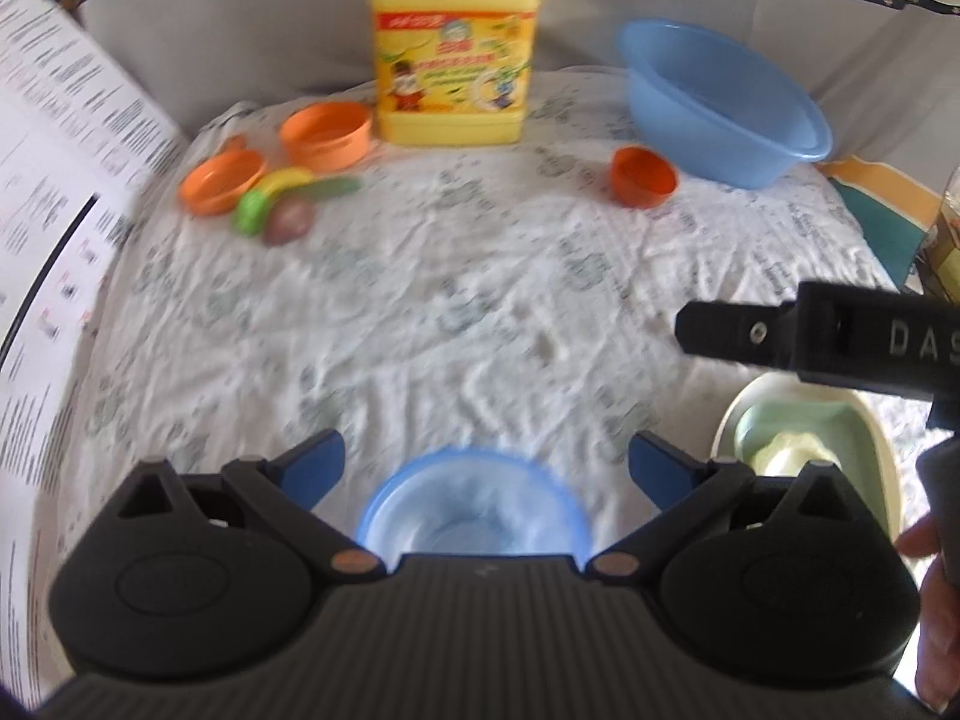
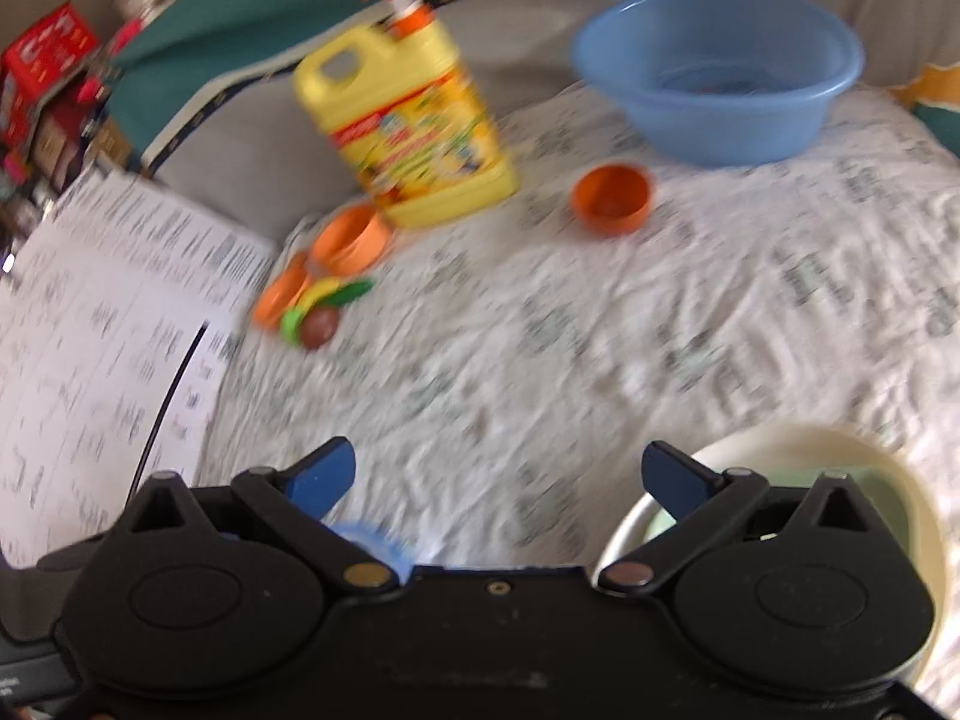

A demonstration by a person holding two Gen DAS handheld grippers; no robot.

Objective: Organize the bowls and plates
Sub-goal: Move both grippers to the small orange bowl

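My left gripper [image 1: 486, 468] is open and empty above a small blue bowl [image 1: 474, 504] on the white cloth. A cream plate [image 1: 864, 414] holding a pale green dish [image 1: 840, 426] lies at the right; the right gripper's body [image 1: 840, 336] hangs over it. In the right wrist view, my right gripper [image 2: 498, 480] is open and empty, the cream plate [image 2: 888, 456] under its right finger, the blue bowl's rim [image 2: 372, 540] by its left finger. An orange cup [image 1: 642, 177] and a blue basin [image 1: 726, 102] sit far right. Orange bowls [image 1: 327, 135] sit far left.
A yellow detergent jug [image 1: 453, 48] stands at the back centre. Toy food pieces [image 1: 282, 204] lie beside the orange bowls. Printed paper sheets [image 1: 54, 180] cover the left side. Red boxes [image 2: 42, 72] are stacked beyond the cloth at far left.
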